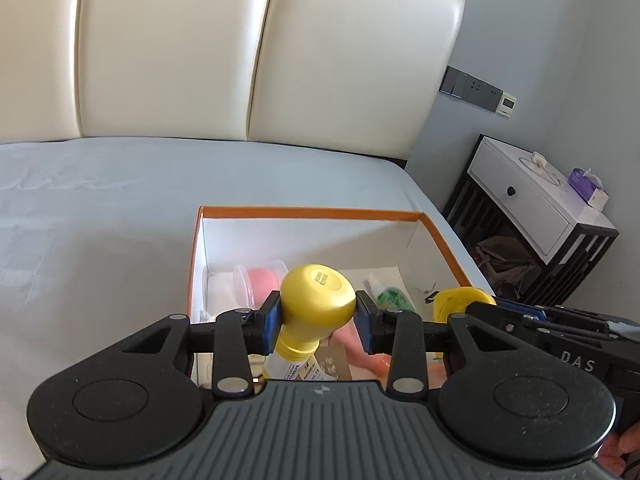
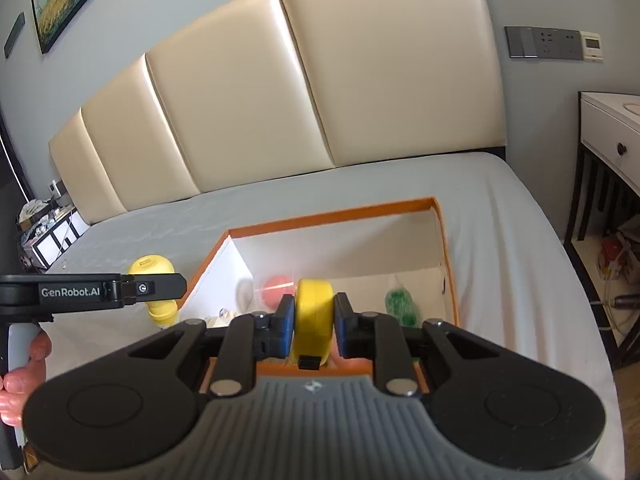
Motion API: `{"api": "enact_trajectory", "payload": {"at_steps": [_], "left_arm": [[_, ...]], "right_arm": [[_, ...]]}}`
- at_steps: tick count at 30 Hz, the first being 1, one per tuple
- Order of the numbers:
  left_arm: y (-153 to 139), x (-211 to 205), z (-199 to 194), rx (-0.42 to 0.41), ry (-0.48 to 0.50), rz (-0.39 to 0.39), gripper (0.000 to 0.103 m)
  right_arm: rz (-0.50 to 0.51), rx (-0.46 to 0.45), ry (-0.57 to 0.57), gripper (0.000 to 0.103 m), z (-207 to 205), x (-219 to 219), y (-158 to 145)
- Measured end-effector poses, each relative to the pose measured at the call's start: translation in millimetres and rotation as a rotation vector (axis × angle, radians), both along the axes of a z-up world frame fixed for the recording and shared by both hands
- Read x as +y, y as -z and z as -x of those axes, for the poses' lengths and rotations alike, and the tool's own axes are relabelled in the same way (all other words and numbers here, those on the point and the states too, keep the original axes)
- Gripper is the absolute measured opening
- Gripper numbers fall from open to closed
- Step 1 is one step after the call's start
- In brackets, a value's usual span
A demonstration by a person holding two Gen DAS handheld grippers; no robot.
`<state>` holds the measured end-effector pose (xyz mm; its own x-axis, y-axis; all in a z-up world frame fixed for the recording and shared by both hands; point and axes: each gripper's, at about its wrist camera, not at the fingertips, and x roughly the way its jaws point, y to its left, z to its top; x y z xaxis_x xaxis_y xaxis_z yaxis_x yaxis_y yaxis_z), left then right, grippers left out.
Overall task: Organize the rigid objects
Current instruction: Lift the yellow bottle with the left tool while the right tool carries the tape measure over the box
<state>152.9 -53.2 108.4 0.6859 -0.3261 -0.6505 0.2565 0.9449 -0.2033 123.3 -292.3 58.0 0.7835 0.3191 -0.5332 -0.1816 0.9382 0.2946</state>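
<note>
Held above the orange-rimmed box (image 1: 440,236), already stocked with several items, a yellow-capped bottle (image 1: 318,300) is clamped by the left gripper (image 1: 317,320) and a yellow tape measure (image 2: 313,312) by the right gripper (image 2: 314,322), both unplaced.

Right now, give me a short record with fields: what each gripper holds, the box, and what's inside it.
left gripper: shut on yellow-capped bottle, held above the box
right gripper: shut on yellow tape measure, above the box's near edge
box: orange-rimmed, white inside, open, on the bed
inside box: green bottle, clear container with pink contents
</note>
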Motion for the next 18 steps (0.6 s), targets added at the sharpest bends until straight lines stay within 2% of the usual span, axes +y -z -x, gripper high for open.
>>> {"api": "enact_trajectory", "payload": {"at_steps": [4, 8, 11, 14, 18], "left_arm": [[16.8, -9.9, -28.7, 0.023, -0.029, 0.029, 0.042], [37.5, -20.1, -57.9, 0.053, -0.059, 0.053, 0.042], [50.1, -29.2, -77.2, 0.06, -0.059, 0.038, 0.042], [60.6, -35.2, -94.6, 0.079, -0.059, 0.028, 0.042], [67.1, -37.7, -108.4, 0.098, -0.045, 0.041, 0.042]], "right_arm": [[0.018, 0.077, -0.023, 0.019, -43.2, 3.4, 11.0], [0.126, 0.132, -0.053, 0.019, -81.1, 16.0, 25.4], [0.203, 0.174, -0.102, 0.019, -102.4, 27.9, 38.6], [0.265, 0.225, -0.095, 0.019, -120.4, 35.0, 52.2], [0.289, 0.262, -0.101, 0.018, -135.7, 39.2, 59.6]]}}
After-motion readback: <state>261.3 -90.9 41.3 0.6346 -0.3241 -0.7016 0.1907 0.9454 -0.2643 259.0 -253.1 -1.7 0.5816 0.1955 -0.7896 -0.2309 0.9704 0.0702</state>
